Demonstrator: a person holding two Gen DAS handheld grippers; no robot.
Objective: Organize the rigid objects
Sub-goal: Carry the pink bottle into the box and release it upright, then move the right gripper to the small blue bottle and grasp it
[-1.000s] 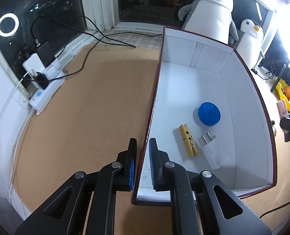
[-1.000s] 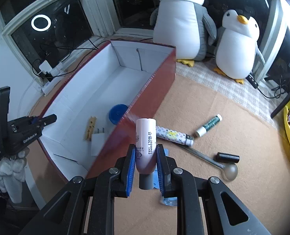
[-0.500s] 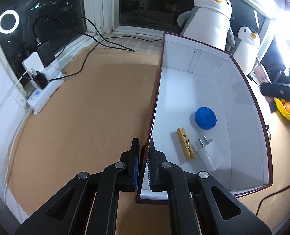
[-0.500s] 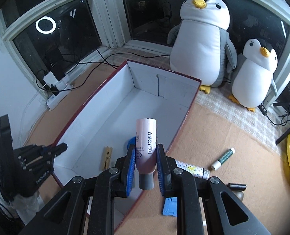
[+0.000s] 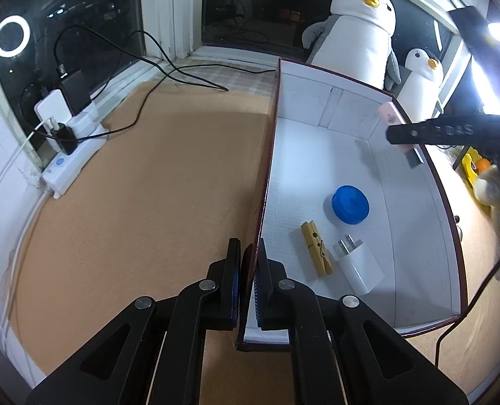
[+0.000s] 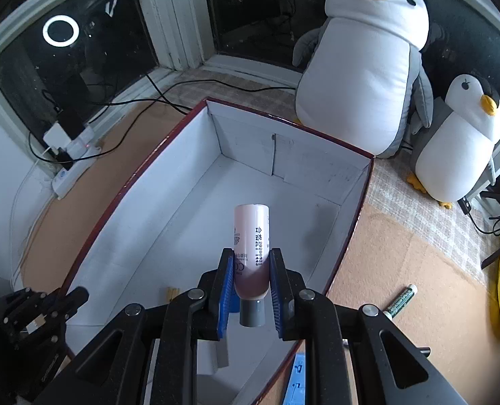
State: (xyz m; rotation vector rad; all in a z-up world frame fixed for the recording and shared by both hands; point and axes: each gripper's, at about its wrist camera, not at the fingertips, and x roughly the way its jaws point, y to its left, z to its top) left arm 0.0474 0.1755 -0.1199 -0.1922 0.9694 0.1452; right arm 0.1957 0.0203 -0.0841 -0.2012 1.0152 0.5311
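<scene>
A: Why is the left gripper (image 5: 248,285) clenched on the box (image 5: 329,150) wall?

B: To brace the box. Its jaws pinch the near side wall, one pad inside and one outside, so the box should not slide during loading.

A: State of the right gripper (image 6: 250,287)?

B: Clamped on the pink tube (image 6: 251,246), grey cap toward the wrist, held above the box interior for release.

A: Contents?

B: Blue lid (image 5: 350,199), wooden clothespin (image 5: 316,253), white charger (image 5: 359,267) on the floor. A marker (image 6: 401,300) lies outside on the mat; other items there are probably cropped.
</scene>
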